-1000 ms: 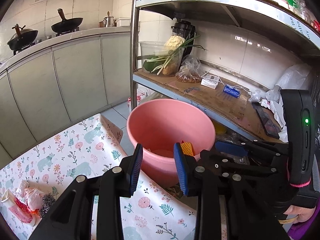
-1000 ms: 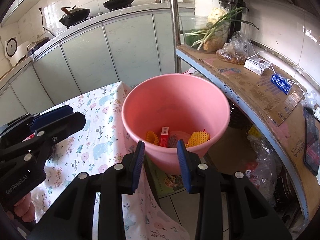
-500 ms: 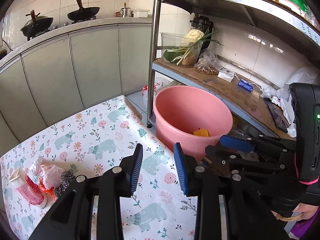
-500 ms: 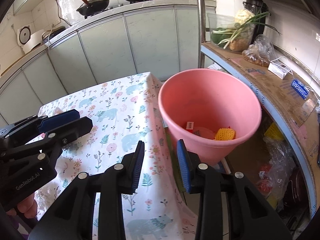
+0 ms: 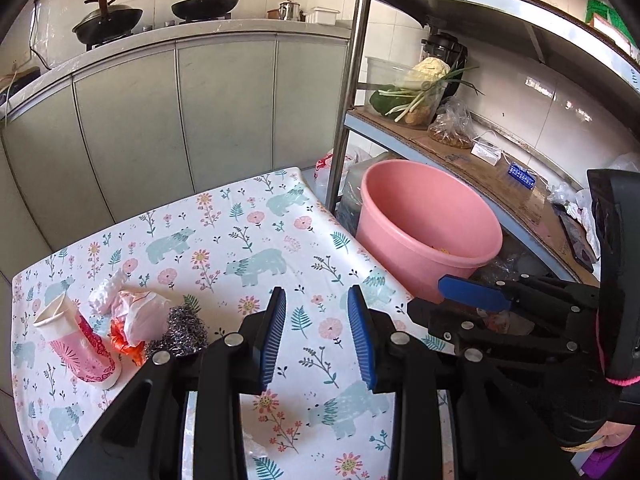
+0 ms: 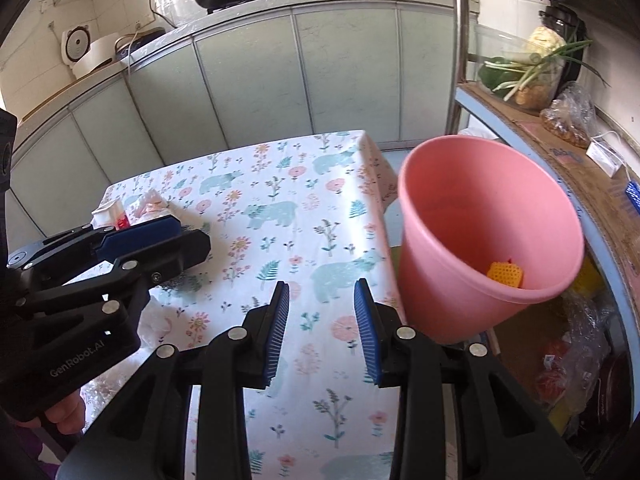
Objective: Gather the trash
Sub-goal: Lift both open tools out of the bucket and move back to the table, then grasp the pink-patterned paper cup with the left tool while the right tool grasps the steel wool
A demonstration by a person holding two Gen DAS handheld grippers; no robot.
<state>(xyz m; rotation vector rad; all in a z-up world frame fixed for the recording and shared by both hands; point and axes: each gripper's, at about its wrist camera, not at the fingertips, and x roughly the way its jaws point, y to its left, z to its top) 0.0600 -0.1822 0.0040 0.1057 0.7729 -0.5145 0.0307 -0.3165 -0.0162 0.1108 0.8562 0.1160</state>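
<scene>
**Tools released above the worktop, trash heaped at its left edge**

Both tools hang over the worktop [image 5: 240, 240] with jaws parted and nothing between them: the left tool [image 5: 316, 336] over the middle of the floral cloth, the right tool [image 6: 322, 332] near the right edge, just beside the pink bucket [image 6: 480, 240]. Bare cloth lies open between the left tool and the far edge. At the left edge sits the trash: a tipped pink paper cup [image 5: 76, 344], a crumpled white and orange wrapper [image 5: 136, 316] and a steel scourer [image 5: 184, 328], all touching. The bucket stands off the right edge below the shelf rack [image 5: 460, 148], a yellow mesh scrap [image 6: 505, 273] inside. A second ago both tools hung at the bucket's rim; they have swung back over the cloth.
</scene>
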